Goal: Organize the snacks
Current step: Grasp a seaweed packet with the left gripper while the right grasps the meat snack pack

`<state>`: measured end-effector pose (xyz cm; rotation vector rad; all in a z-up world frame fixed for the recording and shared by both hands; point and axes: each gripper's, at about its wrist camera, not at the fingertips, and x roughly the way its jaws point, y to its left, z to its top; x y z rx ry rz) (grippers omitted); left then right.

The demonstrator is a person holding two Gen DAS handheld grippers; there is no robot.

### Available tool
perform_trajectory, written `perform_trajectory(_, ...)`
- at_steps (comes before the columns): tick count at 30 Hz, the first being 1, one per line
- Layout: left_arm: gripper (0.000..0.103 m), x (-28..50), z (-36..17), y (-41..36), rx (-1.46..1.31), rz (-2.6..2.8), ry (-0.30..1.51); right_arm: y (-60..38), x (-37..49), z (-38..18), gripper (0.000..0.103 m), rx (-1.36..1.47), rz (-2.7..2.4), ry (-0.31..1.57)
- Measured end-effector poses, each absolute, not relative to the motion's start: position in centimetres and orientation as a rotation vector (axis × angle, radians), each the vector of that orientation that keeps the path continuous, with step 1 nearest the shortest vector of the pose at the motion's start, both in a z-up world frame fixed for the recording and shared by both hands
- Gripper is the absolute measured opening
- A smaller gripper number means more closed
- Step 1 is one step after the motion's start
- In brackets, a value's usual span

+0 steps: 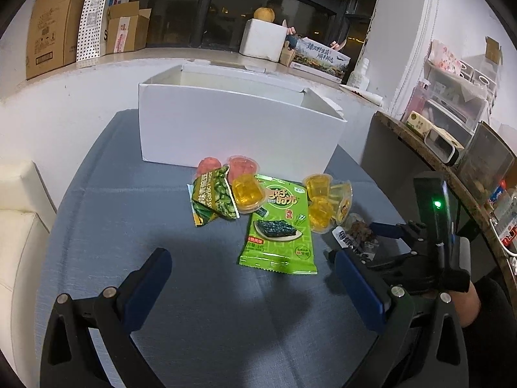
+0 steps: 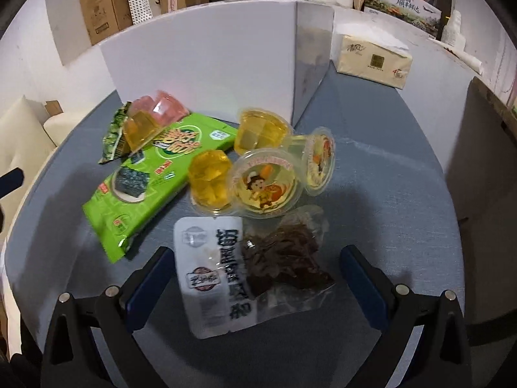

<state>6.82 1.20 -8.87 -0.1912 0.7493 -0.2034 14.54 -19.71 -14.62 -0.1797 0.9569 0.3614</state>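
Note:
A white open box (image 1: 232, 123) stands at the back of the blue-grey table; it also shows in the right wrist view (image 2: 206, 58). In front of it lie a bright green seaweed packet (image 1: 278, 226) (image 2: 145, 174), a dark green pea packet (image 1: 215, 199), pink jelly cups (image 1: 242, 165) (image 2: 161, 106) and several yellow jelly cups (image 1: 320, 213) (image 2: 265, 181). A white-and-clear dried meat packet (image 2: 245, 268) lies between the wide-open jaws of my right gripper (image 2: 255, 262), untouched. My left gripper (image 1: 250, 266) is open and empty, just in front of the seaweed packet. The right gripper also shows in the left wrist view (image 1: 355, 242).
A tissue pack (image 2: 374, 61) lies right of the box. A dark side table (image 1: 420, 168) with clutter stands to the right. Cardboard boxes (image 1: 58, 22) and a foam box (image 1: 263, 40) sit on the windowsill behind. A cream cushion (image 1: 19, 226) is at the left.

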Motion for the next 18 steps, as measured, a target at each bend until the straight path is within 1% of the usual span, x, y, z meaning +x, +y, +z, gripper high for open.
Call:
perform_trajectory(1,0.103,7.0,-9.0,1.2,-0.191,-0.203,0.755,-19.9,14.3,-14.4,0.088,-0.185,0.342,0.939)
perform_trajectory(2,0.103,7.1,-9.2,1.1,-0.188,-0.201,0.761,-20.5,14.3,-14.2,0.087,-0.147,0.351,0.942)
perform_trajectory(3,0.103,7.2,-9.5,1.0,-0.184,-0.199,0.768,-21.0,14.3,-13.9,0.083,-0.113,0.358,0.938)
perform_trajectory(5,0.103,7.6,-10.1,0.8,-0.178,-0.203,0.786,-22.0,14.3,-13.4,0.071,-0.058,0.369,0.929)
perform_trajectory(6,0.103,7.8,-10.4,0.6,-0.174,-0.203,0.797,-22.7,14.3,-13.1,0.061,-0.031,0.371,0.925)
perform_trajectory(12,0.103,9.4,-11.6,-1.3,-0.14,-0.247,0.841,-23.3,13.5,-13.0,0.06,0.002,0.418,0.927)
perform_trajectory(18,0.103,11.5,-12.0,-3.7,-0.086,-0.285,0.871,-24.0,11.3,-10.2,0.059,-0.008,0.411,0.837)
